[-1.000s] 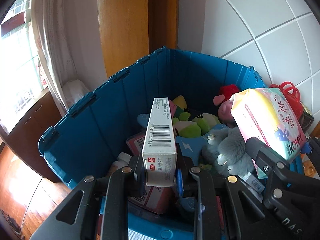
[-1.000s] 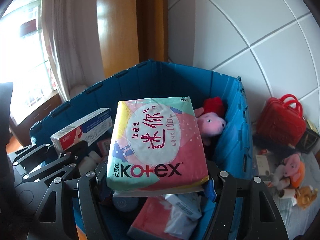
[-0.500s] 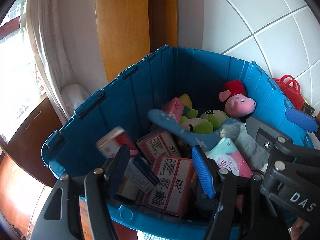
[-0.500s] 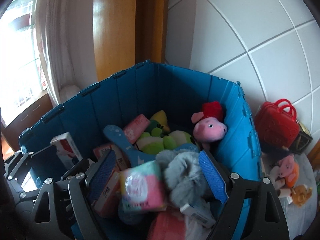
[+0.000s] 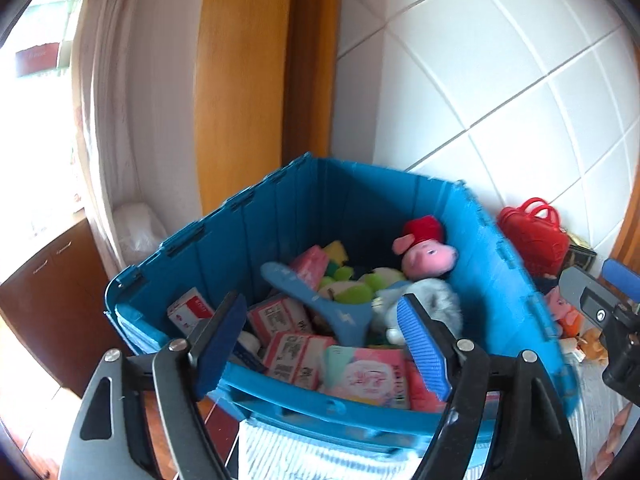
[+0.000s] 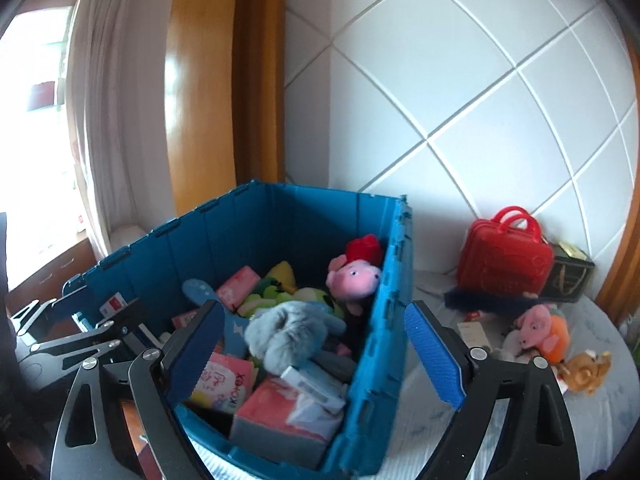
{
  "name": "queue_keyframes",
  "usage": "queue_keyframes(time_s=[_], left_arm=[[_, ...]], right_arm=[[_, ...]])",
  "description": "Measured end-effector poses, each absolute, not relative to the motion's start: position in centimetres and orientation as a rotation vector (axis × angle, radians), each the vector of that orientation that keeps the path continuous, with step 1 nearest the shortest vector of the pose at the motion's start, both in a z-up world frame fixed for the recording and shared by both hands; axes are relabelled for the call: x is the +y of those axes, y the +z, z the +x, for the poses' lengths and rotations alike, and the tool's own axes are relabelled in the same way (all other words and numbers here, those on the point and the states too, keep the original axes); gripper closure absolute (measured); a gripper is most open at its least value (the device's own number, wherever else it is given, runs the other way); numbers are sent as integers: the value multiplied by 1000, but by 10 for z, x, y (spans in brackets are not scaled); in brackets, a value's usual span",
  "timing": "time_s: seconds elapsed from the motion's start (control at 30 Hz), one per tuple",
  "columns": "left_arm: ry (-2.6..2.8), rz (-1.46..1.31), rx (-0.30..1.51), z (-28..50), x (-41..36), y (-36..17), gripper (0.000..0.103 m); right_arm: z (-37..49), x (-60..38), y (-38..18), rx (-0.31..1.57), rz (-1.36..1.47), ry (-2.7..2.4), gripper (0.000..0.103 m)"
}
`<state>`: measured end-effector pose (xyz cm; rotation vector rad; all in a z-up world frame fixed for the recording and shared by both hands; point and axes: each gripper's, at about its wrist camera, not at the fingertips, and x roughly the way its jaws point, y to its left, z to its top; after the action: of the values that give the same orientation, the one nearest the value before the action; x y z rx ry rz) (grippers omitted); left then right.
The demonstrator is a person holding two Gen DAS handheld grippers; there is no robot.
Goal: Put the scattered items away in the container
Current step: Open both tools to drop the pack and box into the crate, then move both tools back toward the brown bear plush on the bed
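1. Both the left gripper and the right gripper are being held spread, nothing clasped.
2. The blue crate is lying ahead of the fingers, heaped full.
3. Scattered plush toys are lying beyond the right gripper's right finger; spilling over the rim is being risked by further loading.

A home, most likely a bedroom. A white curtain hangs at 10 o'clock before a bright window, with a wooden door frame at 12 and a quilted white wall panel at 2. Plush toys and a red toy case lie at 3 o'clock on a pale bedcover, beside a blue crate of toys and toiletry packs.
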<state>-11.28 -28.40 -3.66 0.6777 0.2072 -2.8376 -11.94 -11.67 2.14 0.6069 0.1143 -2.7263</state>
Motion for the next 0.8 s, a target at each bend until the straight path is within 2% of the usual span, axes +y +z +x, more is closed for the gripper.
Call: queue_keyframes(time_s=[0.27,0.4,0.8], left_arm=[[-3052,559,140,-88,-167,-14,20],[-3140,553,113,-84,-90,-17,7],[-3102,853,105,-127,121,-76,7]], right_arm=[[-87,16,23,-57,512,-2905,6],[-84,91,14,-99,531,-2984,6],[-106,333,-62,-183,824,-3075,6]])
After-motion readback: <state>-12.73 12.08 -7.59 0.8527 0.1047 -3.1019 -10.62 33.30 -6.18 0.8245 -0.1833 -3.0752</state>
